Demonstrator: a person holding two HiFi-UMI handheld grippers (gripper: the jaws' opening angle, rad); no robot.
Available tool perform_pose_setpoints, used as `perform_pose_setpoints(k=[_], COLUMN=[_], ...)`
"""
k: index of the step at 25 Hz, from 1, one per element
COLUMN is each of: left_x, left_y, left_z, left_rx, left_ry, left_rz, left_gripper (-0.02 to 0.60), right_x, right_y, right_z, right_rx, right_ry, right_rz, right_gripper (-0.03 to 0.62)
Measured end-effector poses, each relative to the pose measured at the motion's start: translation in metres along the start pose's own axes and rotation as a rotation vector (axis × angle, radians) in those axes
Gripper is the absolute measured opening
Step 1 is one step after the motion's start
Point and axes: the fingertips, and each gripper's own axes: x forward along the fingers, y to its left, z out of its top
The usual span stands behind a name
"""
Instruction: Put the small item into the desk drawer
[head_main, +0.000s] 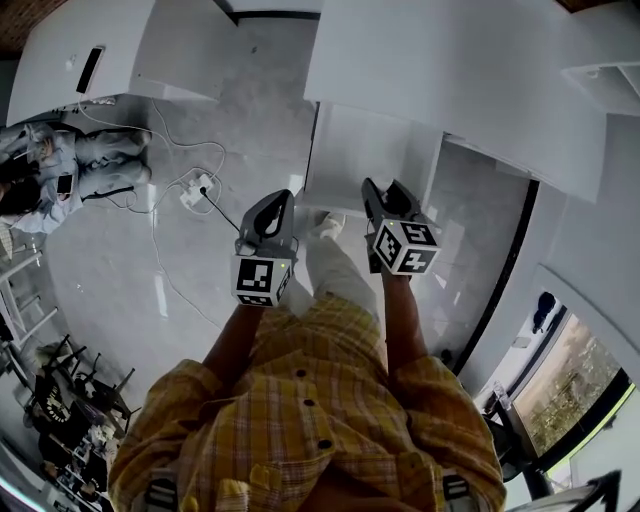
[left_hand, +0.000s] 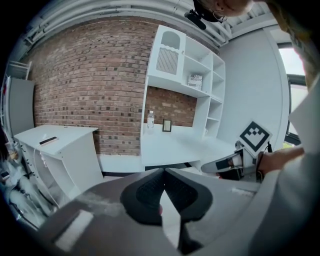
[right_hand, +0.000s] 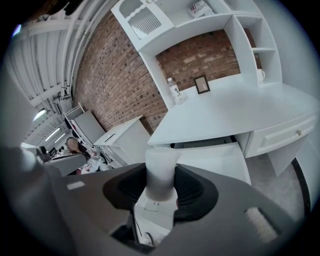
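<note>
My right gripper is shut on a small white cylinder, which stands upright between the dark pads. Ahead of it, under the white desk, the desk drawer stands pulled out. In the head view the right gripper hovers at the near edge of that open drawer; the cylinder does not show there. My left gripper hangs beside it to the left, over the floor. In its own view the left gripper has its jaw tips meeting with nothing between them.
A bottle and a small picture frame stand at the back of the desk, below the shelves. A second white desk is at the left. Cables and a power strip lie on the floor. A person sits far left.
</note>
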Motion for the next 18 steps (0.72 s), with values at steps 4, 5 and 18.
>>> perform_pose_setpoints(k=[4, 5, 18], left_x=[-0.004, -0.004, -0.012], left_y=[0.008, 0.010, 0.027], left_z=[-0.009, -0.011, -0.026], left_rx=[-0.012, -0.015, -0.044], left_ry=[0.018, 0.021, 0.053], left_rz=[0.024, 0.029, 0.087], left_gripper=[0.000, 0.000, 0.000], right_x=[0.020, 0.026, 0.083], right_y=[-0.009, -0.012, -0.050], right_z=[-0.011, -0.012, -0.047], right_rx=[0.002, 0.003, -0.013], right_ry=[0.050, 0.058, 0.195], right_rz=[-0.001, -0.003, -0.048], right_gripper=[0.169, 0.169, 0.169])
